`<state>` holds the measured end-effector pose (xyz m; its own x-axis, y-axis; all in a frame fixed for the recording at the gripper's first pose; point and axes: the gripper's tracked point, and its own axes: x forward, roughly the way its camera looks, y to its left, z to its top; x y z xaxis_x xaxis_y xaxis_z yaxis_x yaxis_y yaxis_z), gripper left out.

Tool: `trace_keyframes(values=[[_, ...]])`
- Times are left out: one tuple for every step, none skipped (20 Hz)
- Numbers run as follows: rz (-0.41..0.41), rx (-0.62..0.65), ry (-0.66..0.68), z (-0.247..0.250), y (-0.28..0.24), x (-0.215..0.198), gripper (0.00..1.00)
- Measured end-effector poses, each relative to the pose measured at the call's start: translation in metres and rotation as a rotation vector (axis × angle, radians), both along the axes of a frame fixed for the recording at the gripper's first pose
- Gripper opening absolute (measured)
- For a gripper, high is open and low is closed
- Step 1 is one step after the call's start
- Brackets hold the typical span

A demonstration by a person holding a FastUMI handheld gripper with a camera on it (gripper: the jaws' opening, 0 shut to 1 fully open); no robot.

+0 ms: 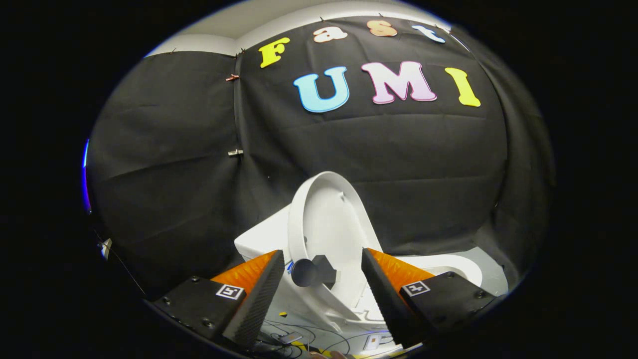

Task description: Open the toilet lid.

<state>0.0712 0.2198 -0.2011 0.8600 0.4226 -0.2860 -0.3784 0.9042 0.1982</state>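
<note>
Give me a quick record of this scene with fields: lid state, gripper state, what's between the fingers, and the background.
lid state: toilet lid raised, standing roughly upright above the toilet
gripper state: gripper open, fingers apart, pressing on nothing
between the fingers: the raised lid and a small dark knob on it
task progress: lid appears already opened
background: black cloth wall behind the toilet

One toilet (279, 239), one lid (326, 224), one knob (304, 272).

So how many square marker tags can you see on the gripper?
2: one tag on the left finger's base, one tag on the right's. The open gripper holds nothing, with the raised lid between its fingers.
</note>
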Motion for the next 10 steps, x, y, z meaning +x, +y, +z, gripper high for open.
trace_keyframes(values=[[-0.006,-0.006,-0.029,0.015,-0.005,-0.002,0.99],[-0.017,-0.013,-0.063,0.031,-0.013,-0.005,0.99],[-0.029,-0.022,-0.096,0.049,-0.021,-0.008,0.99],[-0.047,-0.033,-0.132,0.066,-0.031,-0.01,0.99],[-0.065,-0.048,-0.162,0.083,-0.04,-0.014,0.99],[-0.079,-0.061,-0.19,0.095,-0.048,-0.021,0.99],[-0.092,-0.071,-0.219,0.109,-0.056,-0.027,0.98],[-0.105,-0.078,-0.248,0.123,-0.063,-0.033,0.98],[-0.12,-0.084,-0.282,0.143,-0.068,-0.045,0.98],[-0.132,-0.088,-0.308,0.154,-0.074,-0.051,0.98]])
